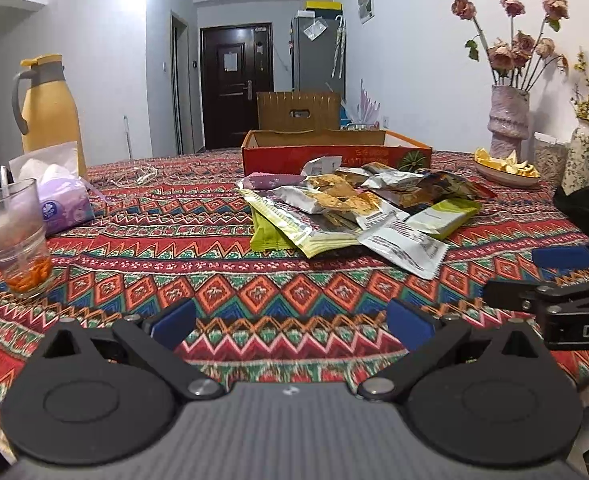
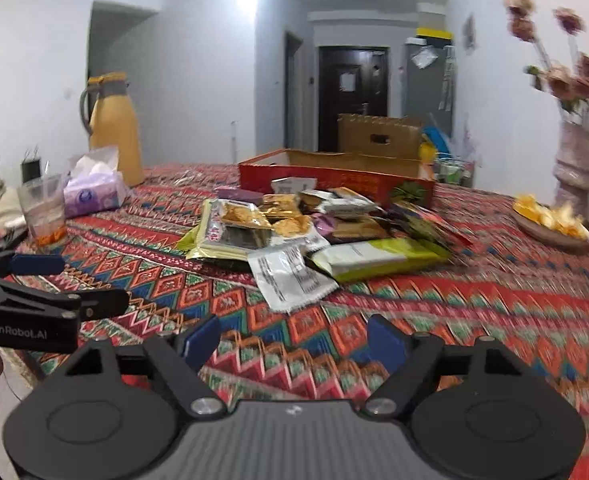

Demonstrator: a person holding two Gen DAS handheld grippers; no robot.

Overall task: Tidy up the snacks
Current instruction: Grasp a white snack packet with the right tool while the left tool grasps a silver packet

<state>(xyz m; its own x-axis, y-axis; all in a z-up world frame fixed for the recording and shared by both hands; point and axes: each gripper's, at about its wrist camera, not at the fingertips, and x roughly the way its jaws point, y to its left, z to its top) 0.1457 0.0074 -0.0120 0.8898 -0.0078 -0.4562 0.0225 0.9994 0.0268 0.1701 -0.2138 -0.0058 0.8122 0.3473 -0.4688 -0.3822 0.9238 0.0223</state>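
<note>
A heap of snack packets (image 1: 346,208) (image 2: 294,232) lies on the patterned tablecloth (image 1: 154,240), in front of a shallow red cardboard box (image 1: 334,152) (image 2: 334,176) that stands open. A white packet (image 1: 406,246) (image 2: 290,276) is nearest to me, with a green one (image 1: 442,216) (image 2: 378,258) beside it. My left gripper (image 1: 290,322) hovers open over bare cloth short of the heap. My right gripper (image 2: 294,344) is open too, nothing between its blue pads, just short of the white packet. Each gripper shows at the edge of the other's view.
A yellow jug (image 1: 50,108), a purple tissue pack (image 1: 64,200) and a glass (image 1: 14,236) stand at the left. At the right are a plate of yellow pieces (image 1: 506,166), two vases with flowers (image 1: 508,120) and a jar. A brown box (image 1: 298,110) stands behind the table.
</note>
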